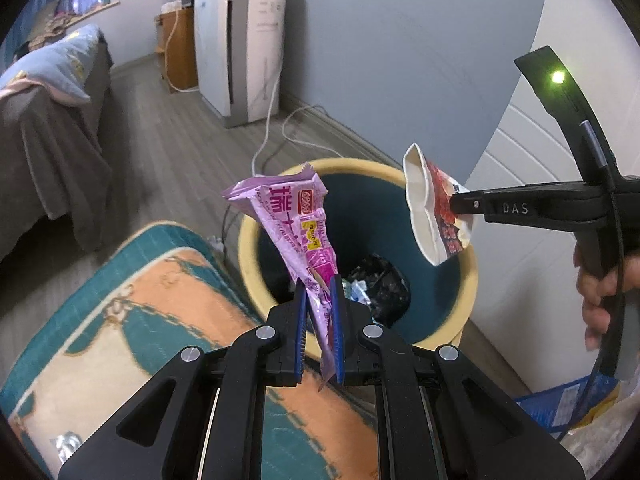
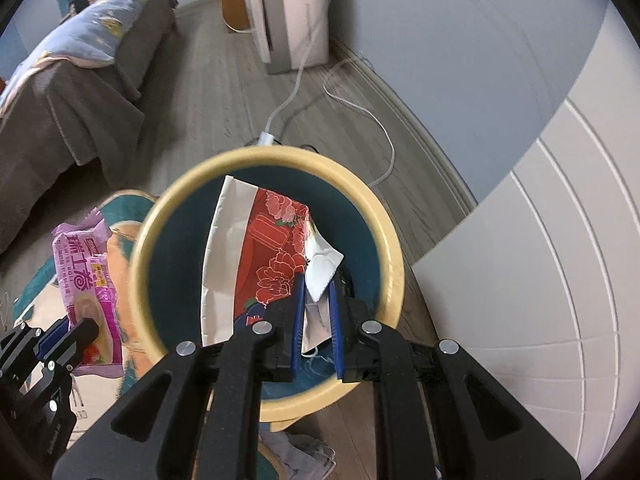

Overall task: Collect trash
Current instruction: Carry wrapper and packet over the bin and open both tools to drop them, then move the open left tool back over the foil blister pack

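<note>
My left gripper [image 1: 320, 292] is shut on a pink snack wrapper [image 1: 292, 220] and holds it upright over the near rim of a round bin [image 1: 472, 280] with a cream rim and dark teal inside. My right gripper [image 2: 316, 292] is shut on a crumpled red and white paper wrapper [image 2: 264, 256] and holds it above the bin's opening [image 2: 360, 184]. In the left wrist view the right gripper [image 1: 456, 204] comes in from the right with that wrapper [image 1: 428, 208] over the bin's far rim. The left gripper [image 2: 80, 332] and pink wrapper [image 2: 86, 280] show left of the bin. Dark trash [image 1: 380, 288] lies in the bin.
A teal and orange rug [image 1: 140, 320] lies left of the bin. A sofa with a grey throw [image 1: 48, 128] stands at the left. A white appliance [image 1: 240, 48] stands by the wall, its white cable [image 2: 360, 108] on the wood floor. A white panelled door [image 2: 560, 260] is at the right.
</note>
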